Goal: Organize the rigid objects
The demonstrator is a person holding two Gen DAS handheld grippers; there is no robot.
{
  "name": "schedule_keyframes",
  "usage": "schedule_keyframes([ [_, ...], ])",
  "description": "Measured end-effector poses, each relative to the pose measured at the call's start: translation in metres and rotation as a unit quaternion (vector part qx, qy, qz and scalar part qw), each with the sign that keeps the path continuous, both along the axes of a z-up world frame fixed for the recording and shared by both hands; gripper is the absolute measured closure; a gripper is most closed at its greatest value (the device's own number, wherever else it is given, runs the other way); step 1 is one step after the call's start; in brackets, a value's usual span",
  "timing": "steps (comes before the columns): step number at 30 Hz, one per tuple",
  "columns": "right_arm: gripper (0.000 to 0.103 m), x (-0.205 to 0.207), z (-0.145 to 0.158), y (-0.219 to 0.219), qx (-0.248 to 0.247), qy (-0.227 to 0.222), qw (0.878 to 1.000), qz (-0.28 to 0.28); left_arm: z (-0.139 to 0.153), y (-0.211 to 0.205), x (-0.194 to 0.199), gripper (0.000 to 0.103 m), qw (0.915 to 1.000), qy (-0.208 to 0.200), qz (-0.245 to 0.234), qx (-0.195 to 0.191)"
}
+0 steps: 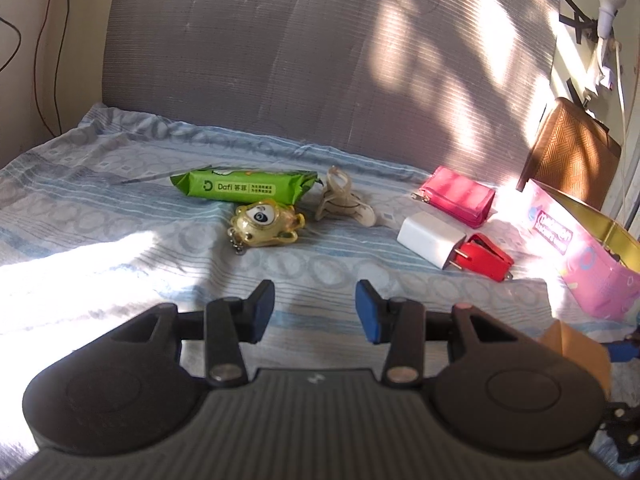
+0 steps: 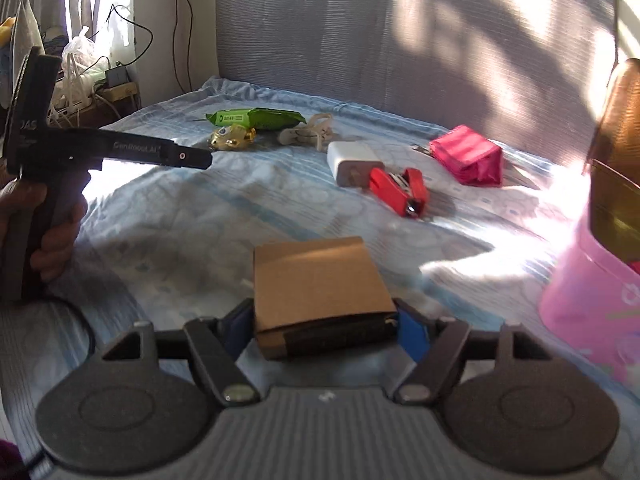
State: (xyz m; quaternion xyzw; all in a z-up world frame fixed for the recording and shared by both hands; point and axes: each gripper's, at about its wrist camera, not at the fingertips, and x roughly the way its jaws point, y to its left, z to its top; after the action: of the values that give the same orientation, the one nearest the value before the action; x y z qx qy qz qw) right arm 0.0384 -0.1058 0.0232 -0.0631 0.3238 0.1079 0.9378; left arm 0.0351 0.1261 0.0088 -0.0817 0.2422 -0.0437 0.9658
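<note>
My right gripper (image 2: 322, 326) is shut on a brown cardboard box (image 2: 320, 288), held low over the bed; the box also shows at the right edge of the left wrist view (image 1: 576, 346). My left gripper (image 1: 315, 308) is open and empty above the sheet. Ahead lie a green wipes pack (image 1: 244, 188), a yellow toy keychain (image 1: 266, 222), a beige clip (image 1: 342, 200), a white charger (image 1: 430, 240), a red stapler (image 1: 486, 262) and a pink pouch (image 1: 460, 196). The same things show in the right wrist view, among them the charger (image 2: 352, 160) and the stapler (image 2: 398, 192).
A pink box (image 1: 580, 252) with a gold tin inside stands at the right edge of the bed, also in the right wrist view (image 2: 592, 292). A grey headboard (image 1: 320, 60) closes the back. The patterned sheet (image 1: 120, 220) covers the bed. Cables and bags (image 2: 80, 76) lie at the left.
</note>
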Motion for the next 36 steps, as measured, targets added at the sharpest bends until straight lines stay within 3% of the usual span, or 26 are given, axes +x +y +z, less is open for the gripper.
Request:
schedule_keyframes([
  [3,0.031,-0.043,0.000,-0.029,0.003,-0.006,0.999,-0.042,0.004,-0.024,-0.004,0.056,0.9985,0.010,-0.054,-0.002],
  [6,0.031,-0.076,-0.002,-0.053,0.030,-0.006,0.995,-0.098,0.012,-0.065,-0.010,0.056,0.9886,0.017,-0.148,-0.022],
  [8,0.030,-0.095,-0.003,-0.065,0.039,-0.011,0.991,-0.128,0.016,-0.098,-0.013,0.056,0.9761,0.026,-0.214,-0.030],
  [10,0.030,-0.110,-0.004,-0.074,0.039,-0.018,0.987,-0.154,0.019,-0.136,-0.015,0.056,0.9580,0.044,-0.281,-0.034],
  [12,0.023,-0.124,-0.003,-0.080,0.029,-0.031,0.983,-0.178,0.020,-0.165,-0.019,0.056,0.9425,0.053,-0.328,-0.038],
  [13,0.016,-0.128,-0.003,-0.082,0.025,-0.037,0.982,-0.185,0.020,-0.177,-0.021,0.056,0.9360,0.057,-0.345,-0.039],
  [18,0.016,-0.148,-0.009,-0.083,0.013,-0.056,0.979,-0.194,0.014,-0.228,-0.027,0.056,0.9062,0.092,-0.411,-0.042],
  [23,0.016,-0.154,-0.014,-0.079,0.013,-0.077,0.981,-0.180,0.003,-0.245,-0.037,0.056,0.8990,0.111,-0.423,-0.016],
  [27,0.015,-0.150,-0.019,-0.078,0.019,-0.079,0.982,-0.173,-0.001,-0.240,-0.038,0.056,0.9015,0.119,-0.415,-0.021],
  [33,0.012,-0.149,-0.023,-0.085,0.031,-0.086,0.978,-0.186,-0.005,-0.245,-0.036,0.054,0.8979,0.136,-0.417,-0.033],
  [34,0.015,-0.148,-0.024,-0.086,0.034,-0.086,0.978,-0.185,-0.006,-0.245,-0.038,0.054,0.8978,0.136,-0.417,-0.035],
  [35,0.026,-0.148,-0.024,-0.086,0.036,-0.086,0.979,-0.183,-0.007,-0.246,-0.038,0.054,0.8969,0.137,-0.419,-0.039],
  [36,0.025,-0.148,-0.024,-0.085,0.039,-0.088,0.979,-0.182,-0.006,-0.248,-0.038,0.054,0.8968,0.140,-0.418,-0.042],
])
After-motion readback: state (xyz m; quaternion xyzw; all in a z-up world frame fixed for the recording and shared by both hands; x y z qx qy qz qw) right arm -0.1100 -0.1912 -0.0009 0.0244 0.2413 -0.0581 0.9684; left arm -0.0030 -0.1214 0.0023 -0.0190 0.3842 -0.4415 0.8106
